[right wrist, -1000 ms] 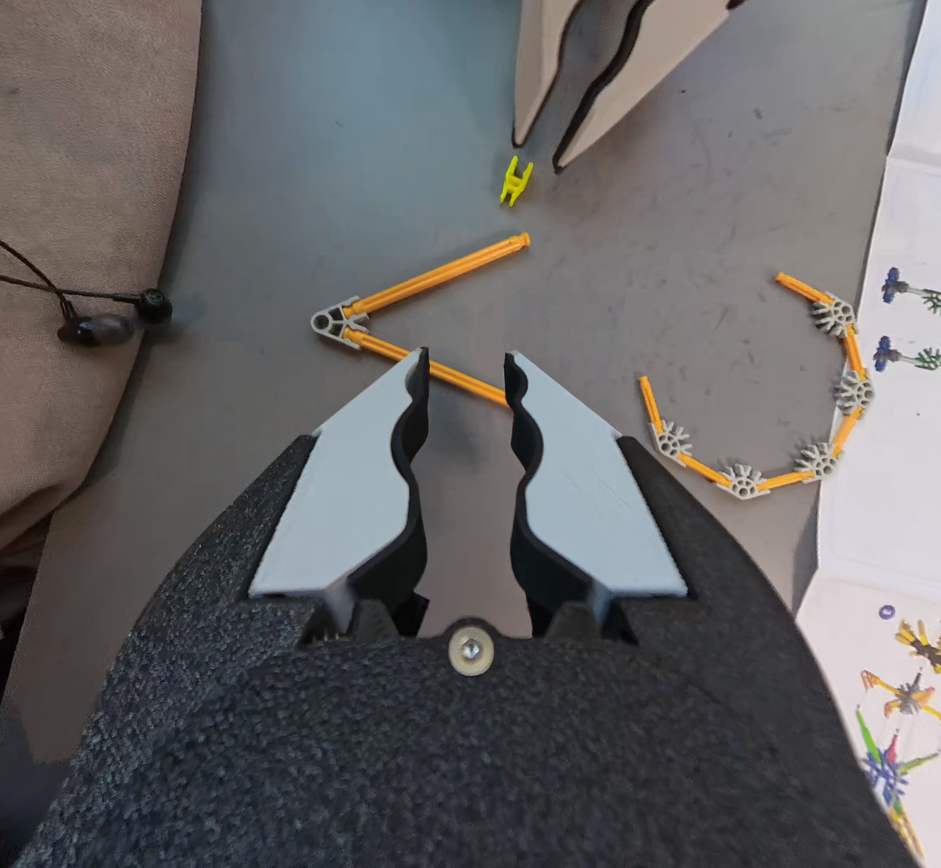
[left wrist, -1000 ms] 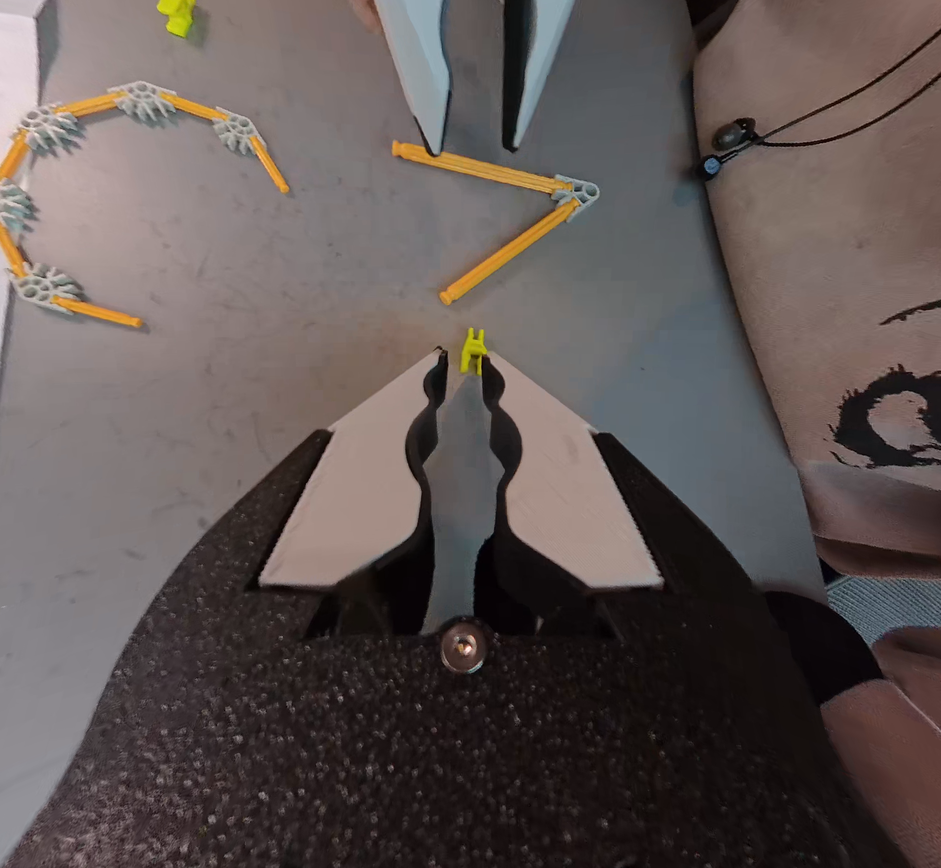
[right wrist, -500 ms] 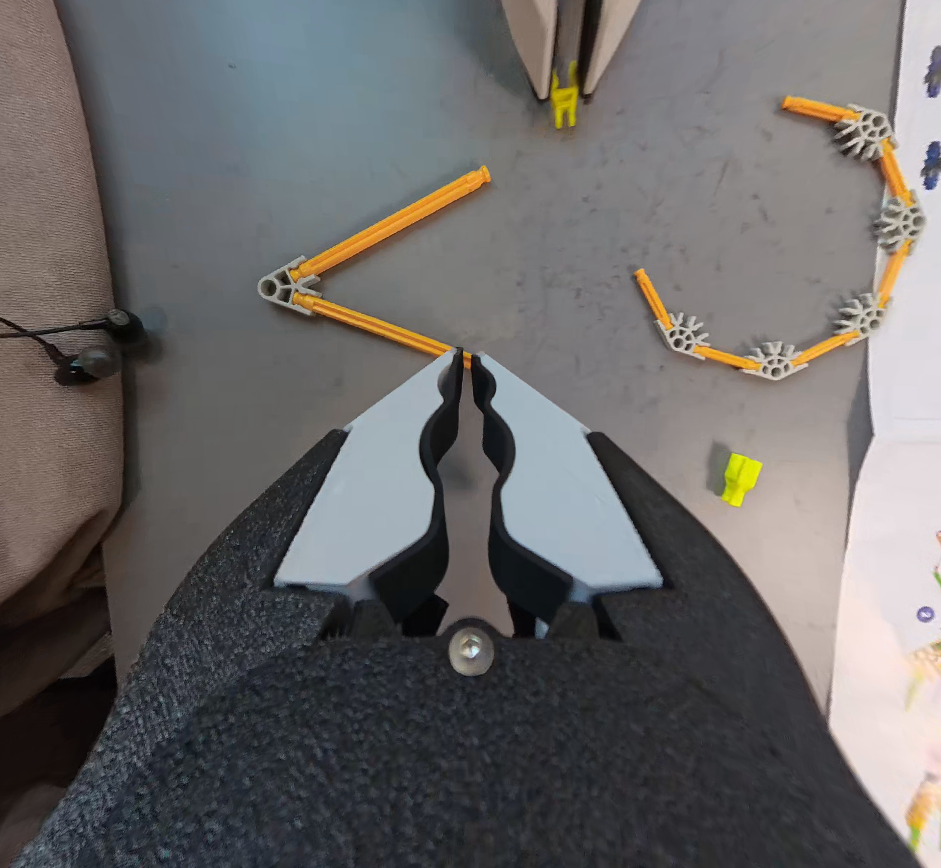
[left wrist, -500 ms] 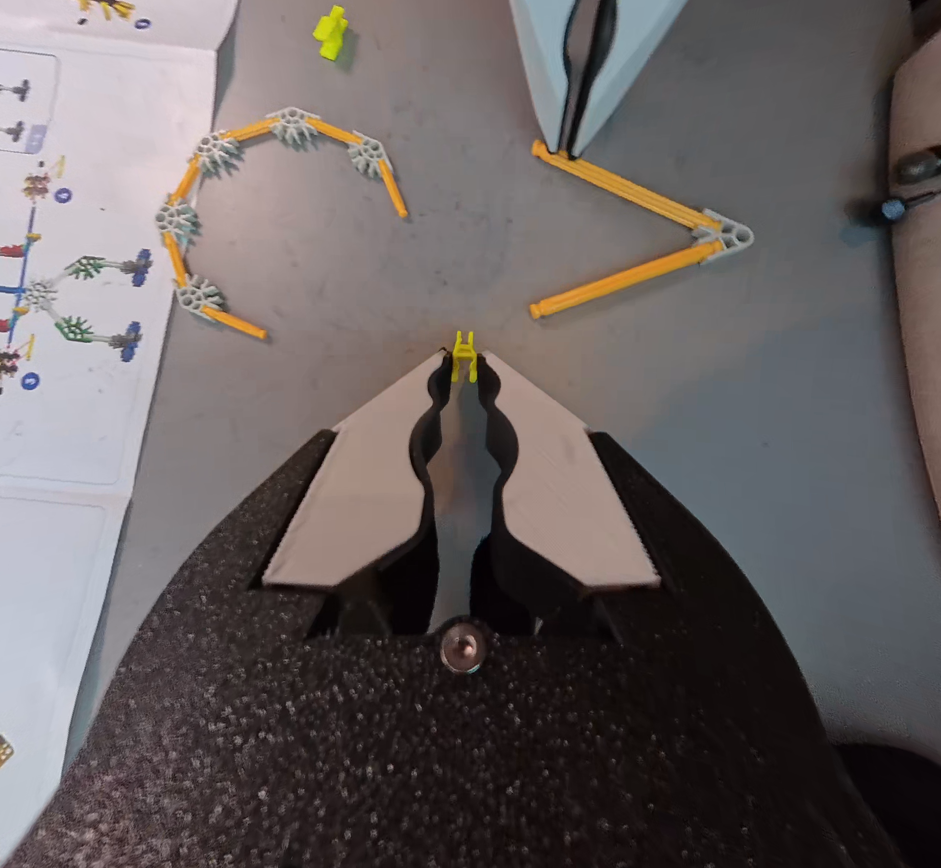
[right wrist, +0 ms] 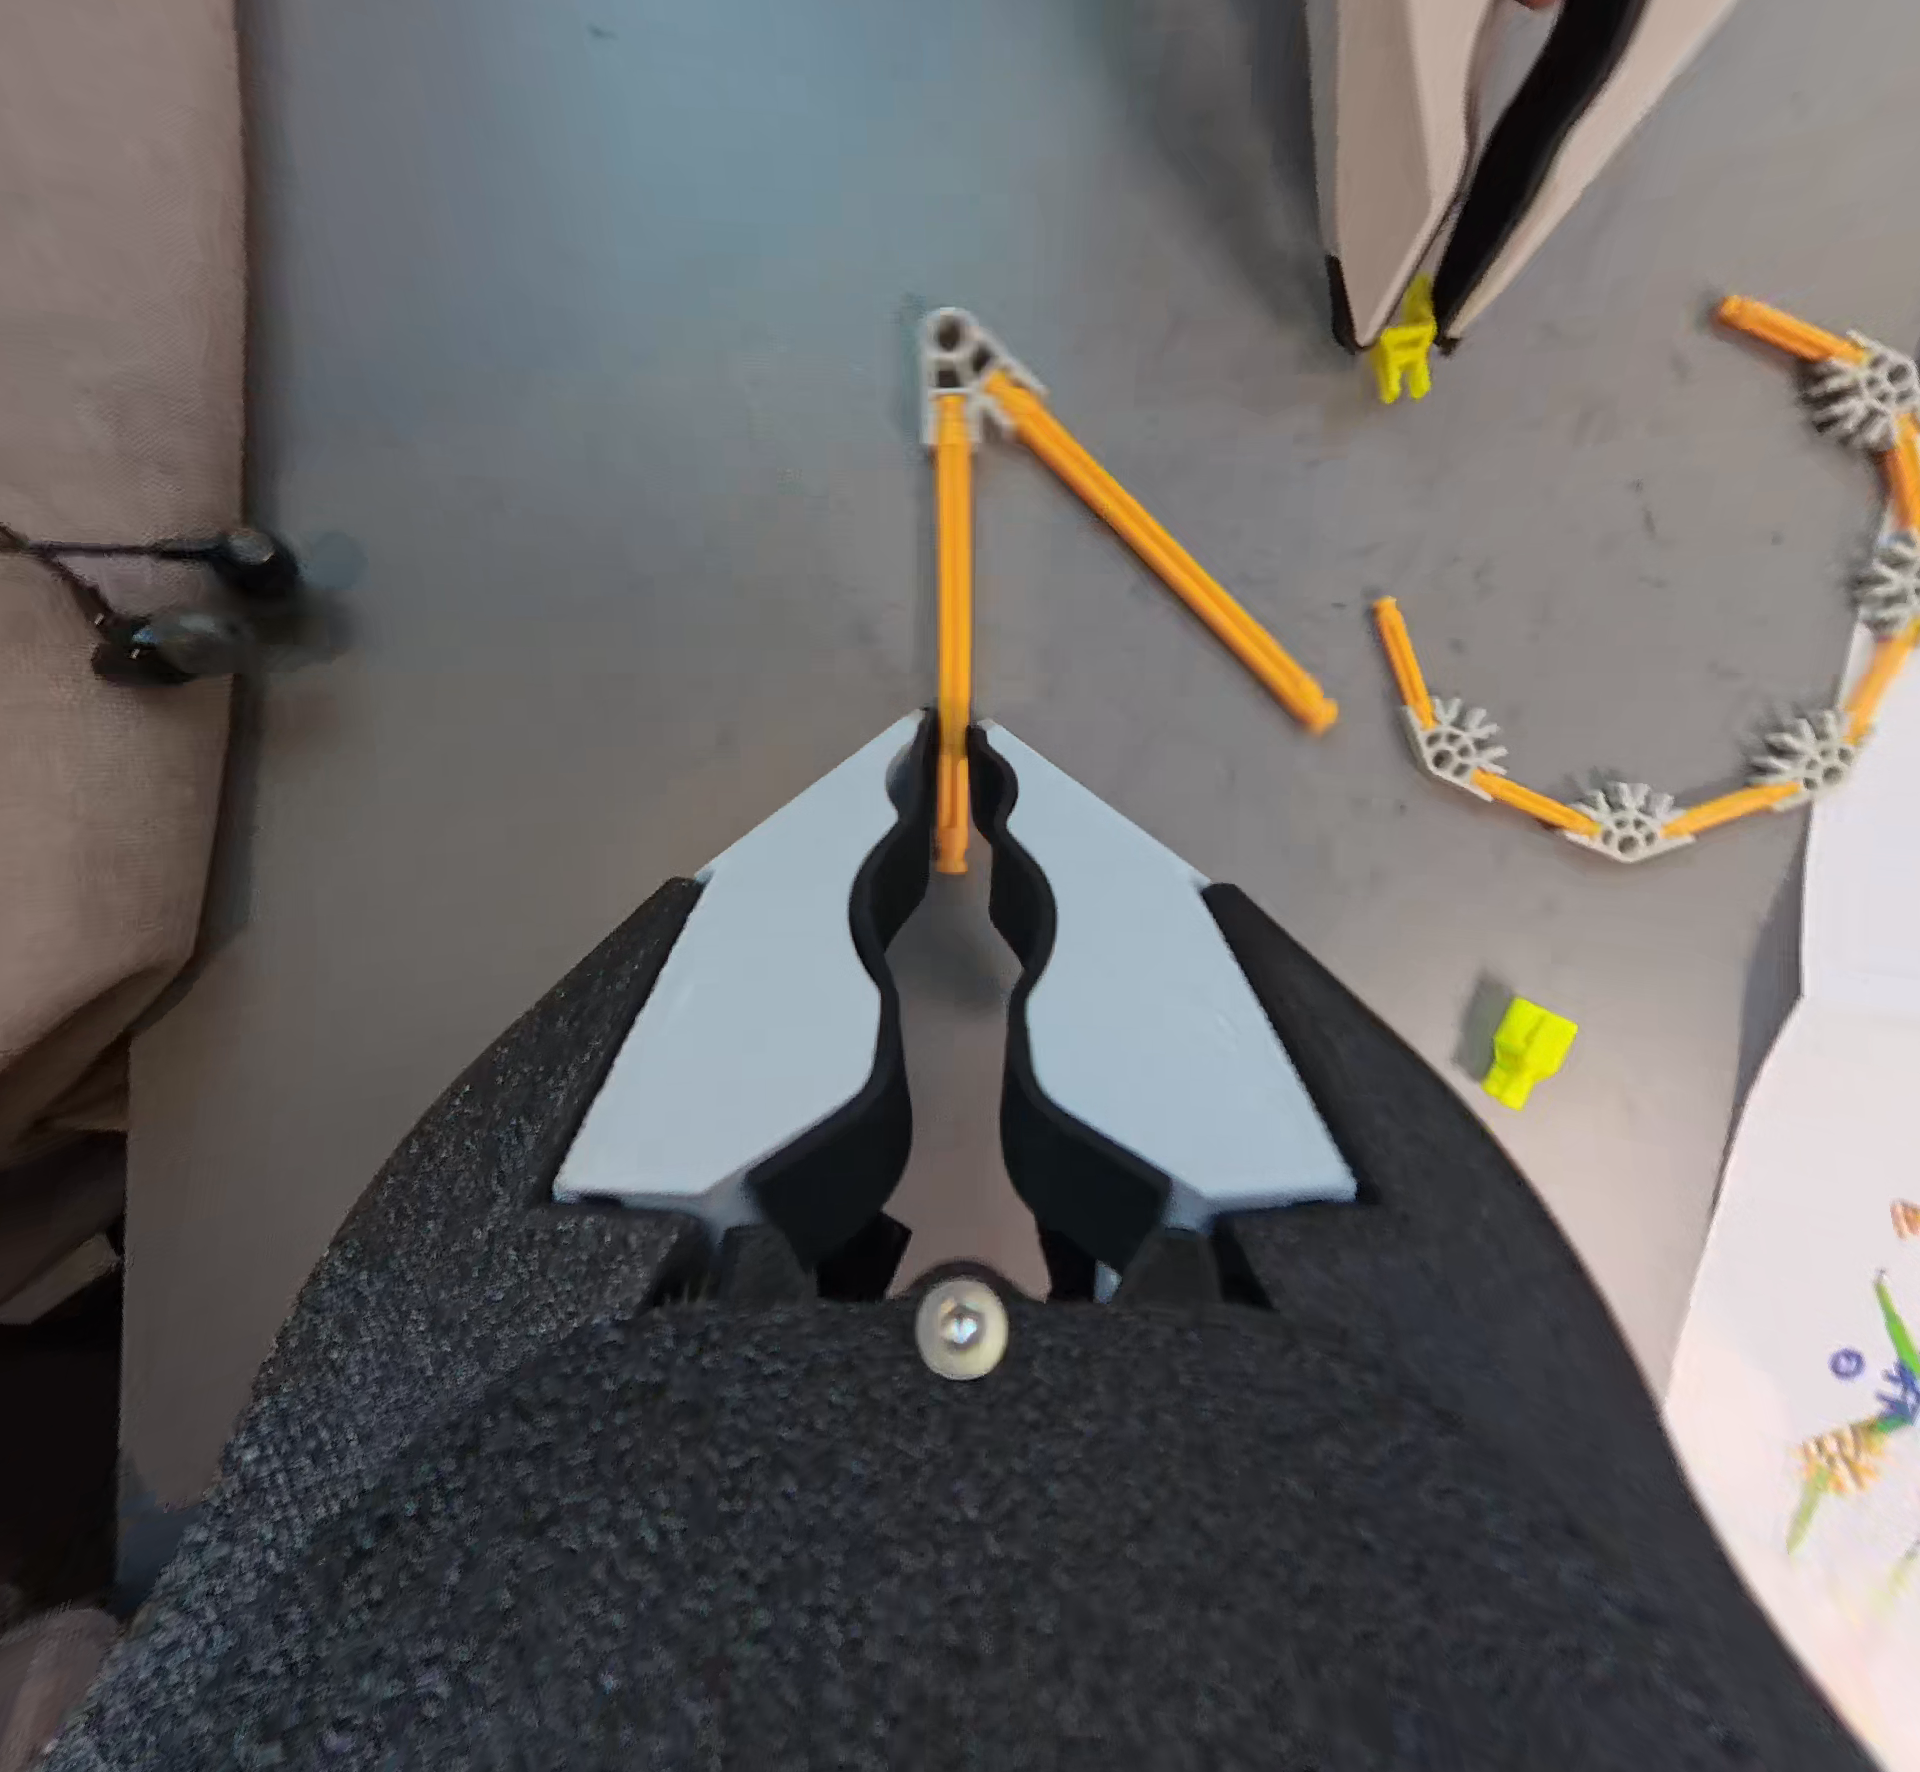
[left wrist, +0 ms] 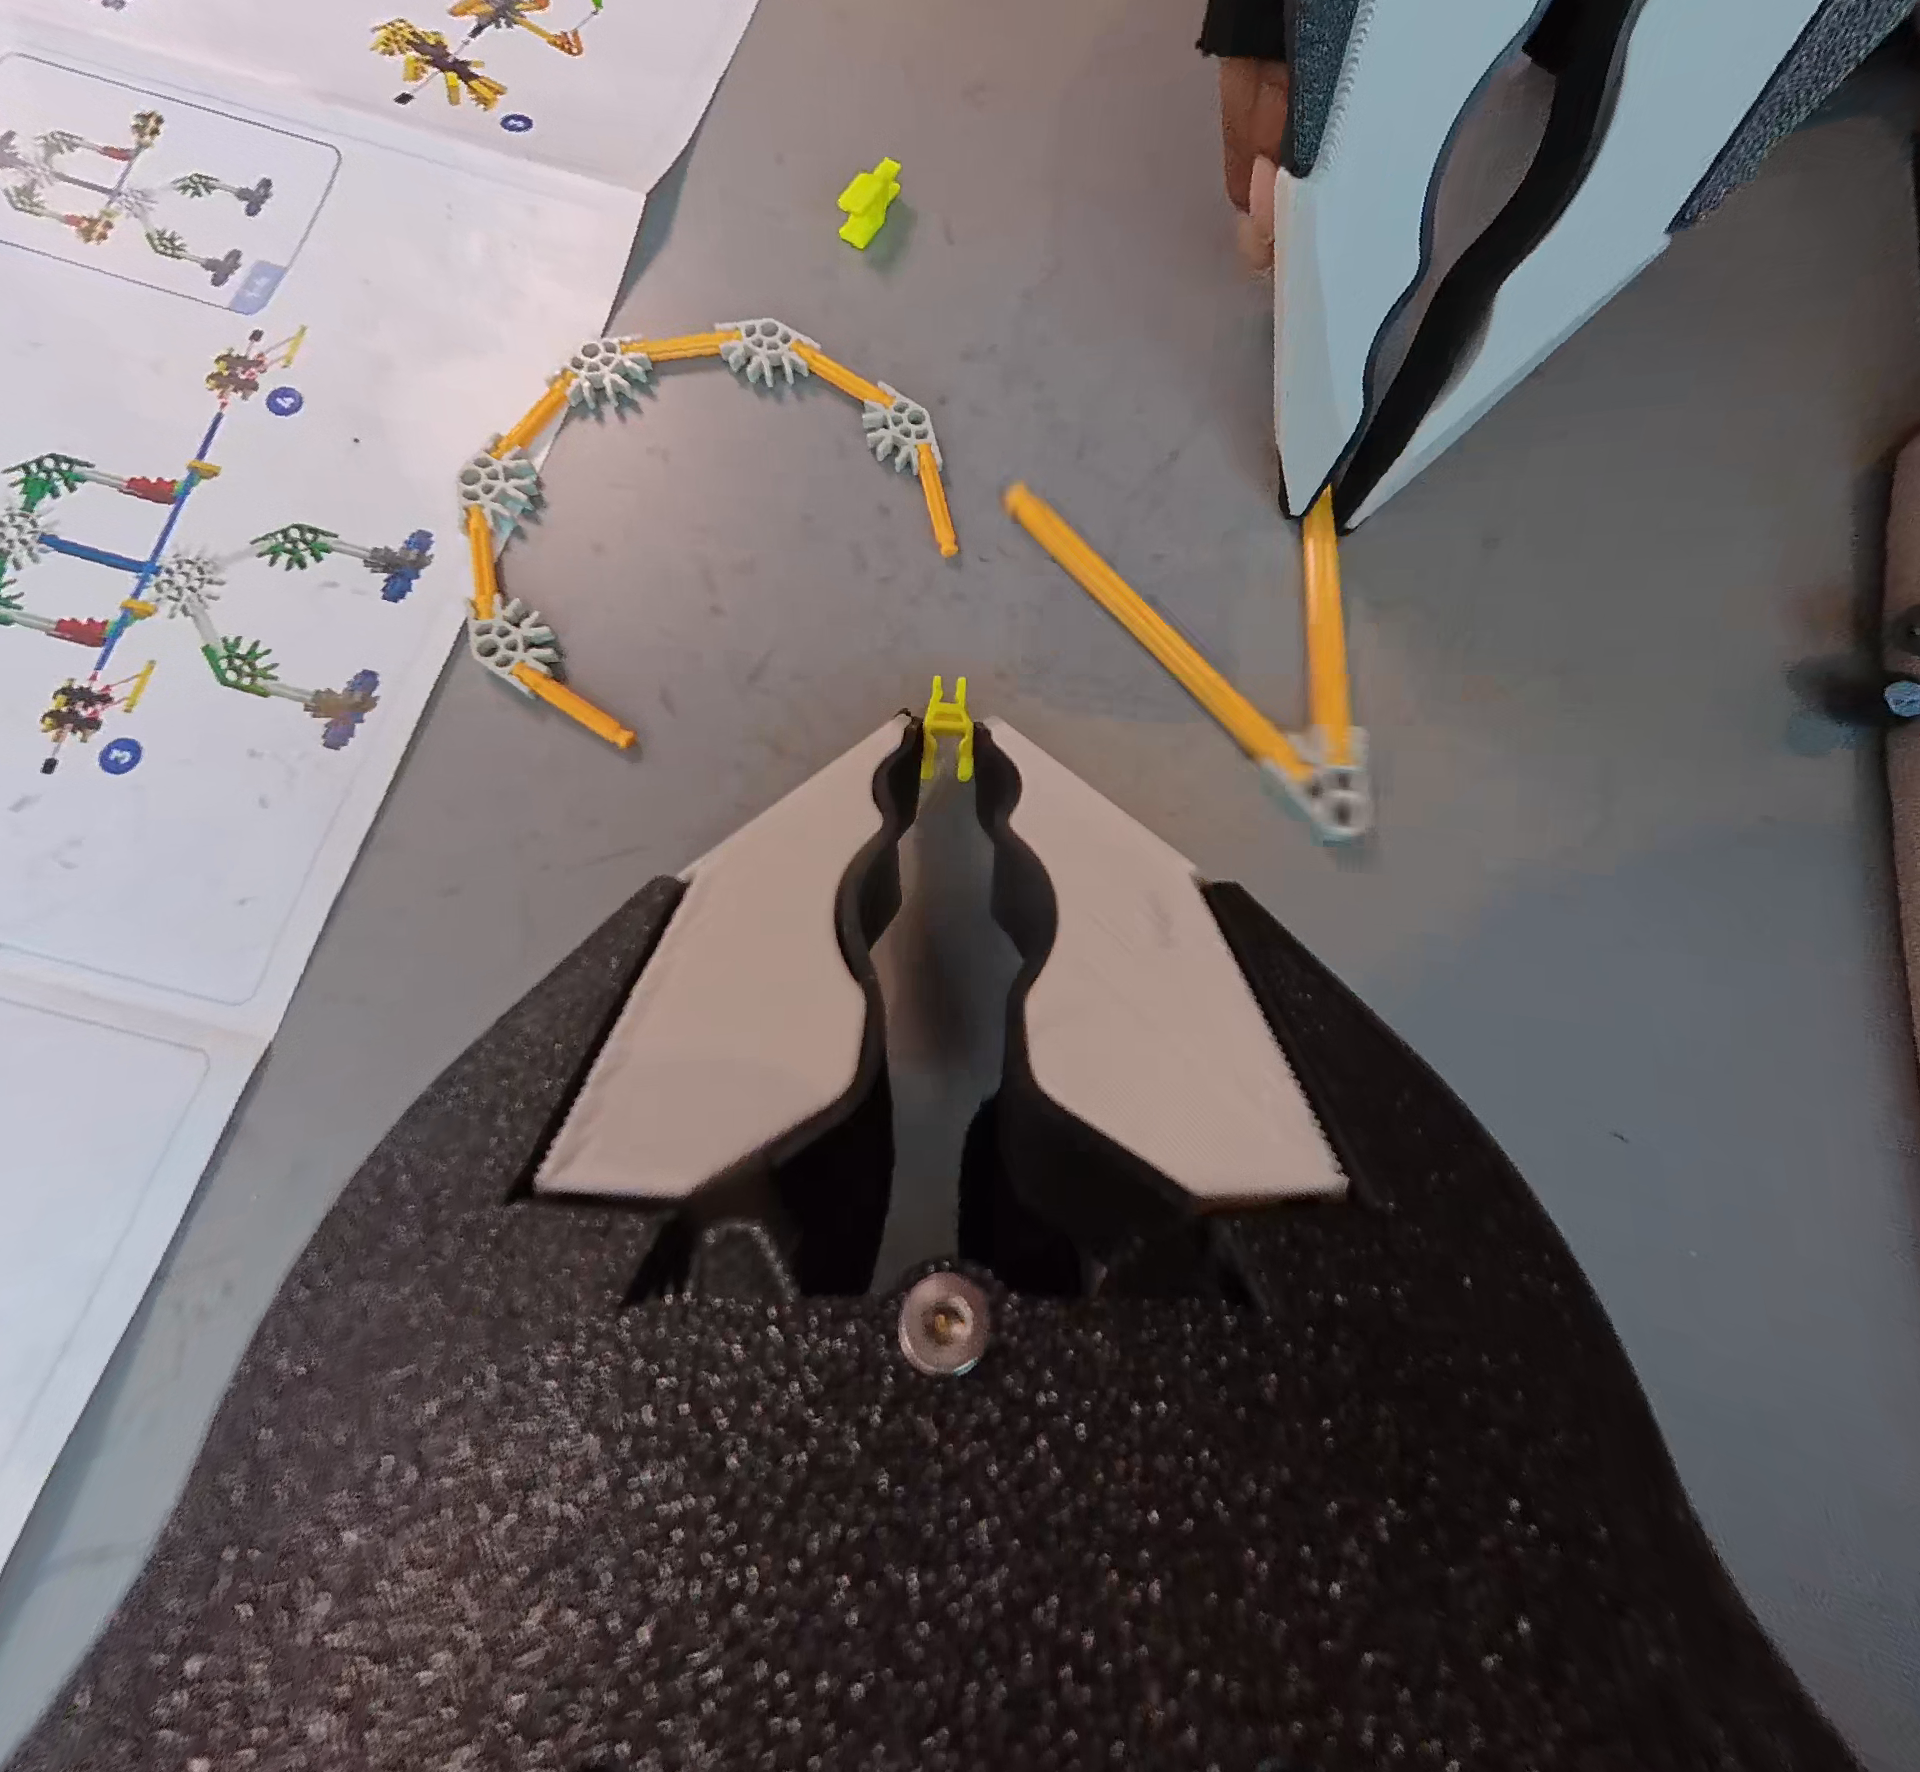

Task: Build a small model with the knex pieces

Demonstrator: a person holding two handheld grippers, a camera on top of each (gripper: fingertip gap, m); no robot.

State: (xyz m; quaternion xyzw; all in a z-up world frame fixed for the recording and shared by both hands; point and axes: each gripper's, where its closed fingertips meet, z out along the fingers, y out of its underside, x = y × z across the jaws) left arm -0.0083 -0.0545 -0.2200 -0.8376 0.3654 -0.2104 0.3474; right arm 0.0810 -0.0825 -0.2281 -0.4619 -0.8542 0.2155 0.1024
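Note:
My left gripper (left wrist: 943, 733) is shut on a small yellow clip connector (left wrist: 947, 723) that sticks out past its tips; it also shows in the right wrist view (right wrist: 1405, 351). My right gripper (right wrist: 951, 730) is shut on one rod of an orange V-piece (right wrist: 1143, 543), two orange rods joined by a grey corner connector (right wrist: 961, 366). In the left wrist view the V-piece (left wrist: 1153, 626) hangs from the right gripper's tips (left wrist: 1317, 507), its free rod end close to the end of an arc of orange rods and grey snowflake connectors (left wrist: 665, 361).
A second yellow clip (left wrist: 869, 203) lies loose on the grey table (left wrist: 1091, 164), also seen in the right wrist view (right wrist: 1522, 1047). A printed instruction sheet (left wrist: 208, 372) lies beside the arc. Beige fabric (right wrist: 94, 475) with a black cord and bead (right wrist: 197, 621) borders the table. The left gripper's tips are roughly 10 centimetres from the right gripper's.
My right gripper closed on one rod of the V-piece and swung it round toward the arc. My left gripper closed on the yellow clip and carried it toward the arc.

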